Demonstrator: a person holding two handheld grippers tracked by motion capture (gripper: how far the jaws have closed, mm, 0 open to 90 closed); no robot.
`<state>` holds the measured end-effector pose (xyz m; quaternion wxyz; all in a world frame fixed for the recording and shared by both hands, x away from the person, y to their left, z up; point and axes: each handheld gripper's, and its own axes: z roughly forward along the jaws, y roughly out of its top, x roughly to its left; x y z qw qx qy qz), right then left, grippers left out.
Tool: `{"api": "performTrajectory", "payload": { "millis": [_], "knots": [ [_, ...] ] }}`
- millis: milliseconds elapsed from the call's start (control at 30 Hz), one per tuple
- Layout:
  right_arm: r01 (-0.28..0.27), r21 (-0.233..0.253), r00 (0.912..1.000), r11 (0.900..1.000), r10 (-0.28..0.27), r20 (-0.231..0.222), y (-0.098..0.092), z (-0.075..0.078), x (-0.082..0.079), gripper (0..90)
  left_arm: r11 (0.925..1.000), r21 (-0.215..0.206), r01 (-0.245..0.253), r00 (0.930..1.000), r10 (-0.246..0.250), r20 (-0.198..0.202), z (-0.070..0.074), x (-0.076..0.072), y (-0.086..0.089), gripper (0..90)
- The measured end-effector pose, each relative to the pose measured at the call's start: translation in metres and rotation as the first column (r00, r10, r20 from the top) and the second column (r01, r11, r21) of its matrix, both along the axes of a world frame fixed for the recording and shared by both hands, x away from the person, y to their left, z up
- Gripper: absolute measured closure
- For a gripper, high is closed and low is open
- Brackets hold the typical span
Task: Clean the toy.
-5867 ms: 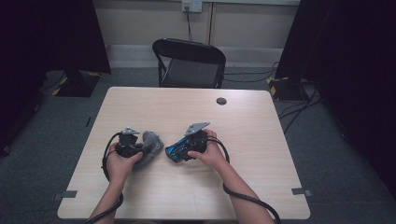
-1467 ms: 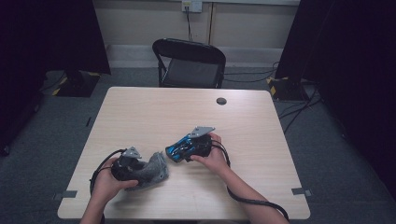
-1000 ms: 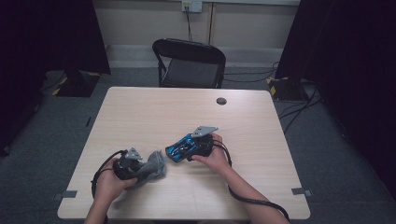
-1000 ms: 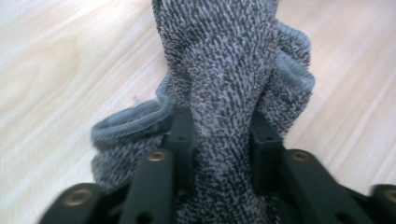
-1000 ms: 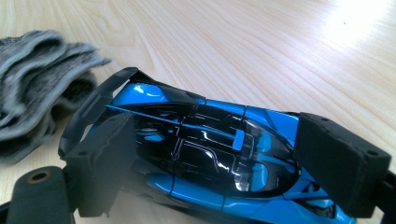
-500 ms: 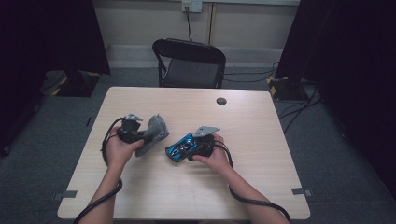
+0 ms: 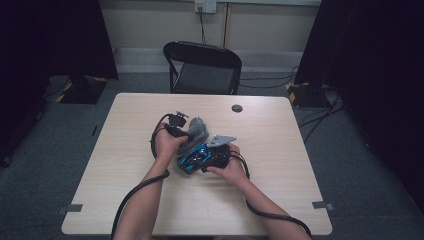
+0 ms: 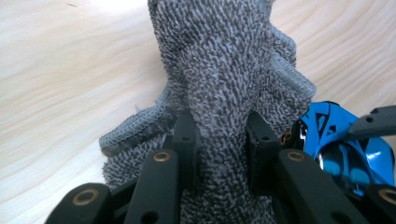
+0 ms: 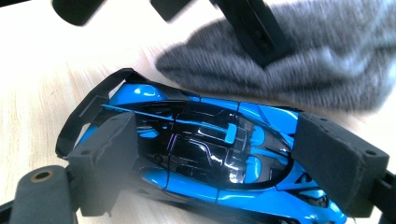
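Both grabs look done to us: left hand-held gripper pinches the grey cloth, right hand-held gripper clamps the blue toy car on the counter, actual wiping seemingly still ahead.

floor: grey carpet | black folding chair behind light wood table | beige wall, dark curtains
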<state>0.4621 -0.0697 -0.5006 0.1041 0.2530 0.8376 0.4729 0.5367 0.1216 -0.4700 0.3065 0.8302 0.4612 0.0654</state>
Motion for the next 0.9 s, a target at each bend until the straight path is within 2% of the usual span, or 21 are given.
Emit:
{"api": "performTrajectory", "payload": {
  "millis": [33, 67, 100, 200, 233, 333, 367, 533, 567, 633, 900],
  "knots": [
    [0.001, 0.001, 1.0000, 1.000, -0.001, 0.001, 0.000, 0.000, 0.000, 14.3, 0.9997, -0.013, 0.020, 0.9998, -0.020, 0.001, -0.004, 0.001, -0.005, 64.9],
    [0.001, 0.001, 1.0000, 1.000, -0.001, 0.001, 0.000, 0.000, 0.000, 14.3, 0.9997, -0.013, 0.020, 0.9998, -0.020, 0.001, -0.004, 0.001, -0.005, 60.5],
    [0.001, 0.001, 1.0000, 1.000, -0.001, 0.001, 0.000, 0.000, 0.000, 14.3, 0.9981, 0.002, 0.061, 0.9980, -0.061, 0.015, -0.005, -0.001, -0.008, 58.2],
    [0.001, 0.003, 1.0000, 1.000, -0.002, 0.002, 0.000, 0.000, 0.000, 14.4, 0.9980, -0.004, 0.063, 0.9978, -0.063, 0.018, -0.005, -0.002, -0.007, 52.3],
    [0.001, 0.004, 1.0000, 1.000, -0.001, 0.002, 0.000, 0.000, 0.000, 14.3, 0.9980, -0.015, 0.061, 0.9981, -0.061, 0.004, -0.005, -0.003, -0.005, 52.9],
    [0.001, 0.004, 1.0000, 1.000, -0.001, 0.002, 0.000, 0.000, -0.001, 14.4, 0.9980, -0.013, 0.063, 0.9980, -0.063, 0.006, -0.006, -0.003, -0.005, 59.4],
    [0.002, 0.004, 1.0000, 1.000, -0.002, 0.002, 0.000, -0.001, -0.001, 14.4, 0.9983, -0.010, 0.057, 0.9984, -0.057, -0.006, -0.006, -0.003, -0.005, 59.4],
    [0.002, 0.003, 1.0000, 1.000, -0.002, 0.003, 0.000, -0.001, -0.001, 14.4, 0.9966, 0.029, 0.077, 0.9970, -0.076, -0.007, -0.006, -0.003, -0.010, 71.6],
    [0.002, 0.003, 1.0000, 1.000, -0.002, 0.003, 0.000, -0.001, -0.001, 14.4, 0.9945, 0.043, 0.095, 0.9955, -0.095, -0.006, -0.005, -0.004, -0.012, 72.0],
    [0.001, 0.004, 1.0000, 1.000, -0.001, 0.003, 0.000, -0.001, -0.001, 14.4, 0.9932, 0.044, 0.108, 0.9942, -0.108, -0.007, -0.004, -0.005, -0.012, 72.3],
    [-0.007, 0.003, 1.0000, 1.000, 0.007, 0.004, 0.000, -0.001, 0.001, 14.4, 0.9915, 0.052, 0.119, 0.9928, -0.118, -0.017, -0.002, -0.010, -0.009, 72.7]
  ]
}}
